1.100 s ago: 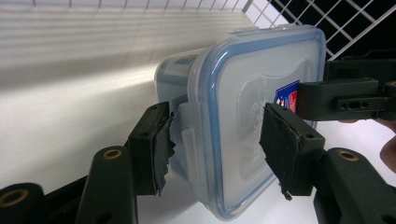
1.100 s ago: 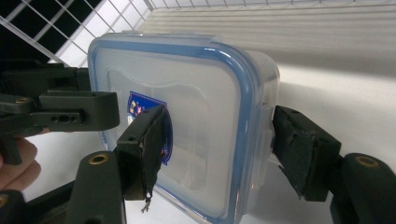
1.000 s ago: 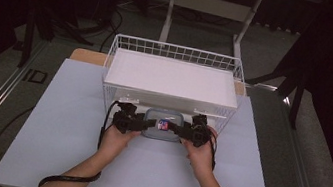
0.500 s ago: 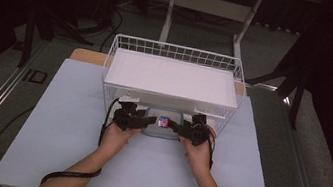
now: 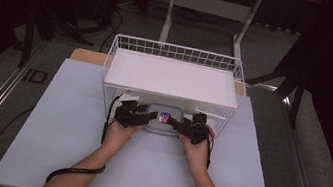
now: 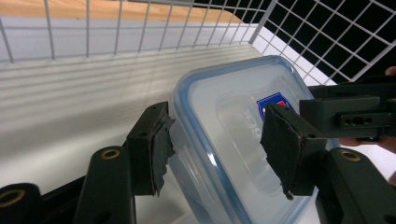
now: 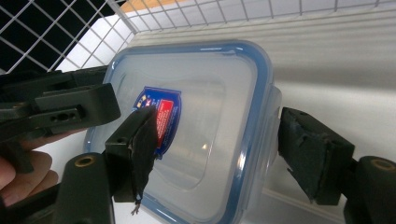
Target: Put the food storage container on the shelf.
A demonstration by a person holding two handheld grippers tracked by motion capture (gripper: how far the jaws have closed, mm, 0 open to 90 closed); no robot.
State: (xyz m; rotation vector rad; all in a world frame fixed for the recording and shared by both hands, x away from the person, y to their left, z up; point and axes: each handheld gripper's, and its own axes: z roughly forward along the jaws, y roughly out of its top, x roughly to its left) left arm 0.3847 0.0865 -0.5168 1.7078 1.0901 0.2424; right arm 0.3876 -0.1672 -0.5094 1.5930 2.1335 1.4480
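- Nearest me, the person's forearms come in over the pale worktop (image 5: 72, 129), one gripper in each hand, cables trailing back toward the edge
- The left gripper (image 5: 136, 117) has its jaws clamped on the near-left end of the plastic container (image 5: 162, 121): one pad sits against the outer side wall, the other rests on the lid
- The right gripper (image 5: 186, 126) straddles the opposite end; its jaws have just been opening, and the outer pad (image 7: 313, 154) stands apart from the container's wall, so it no longer squeezes
- The container, clear with a blue-rimmed lid and a red-and-blue label (image 7: 161, 119), sits at the open front of the wire basket (image 5: 126, 49), on the lower level beneath its white shelf (image 5: 172, 76)
- By my reading the placing is nearly done: the box looks set down, one hand is releasing, and what remains is freeing the left jaws and drawing both grippers back
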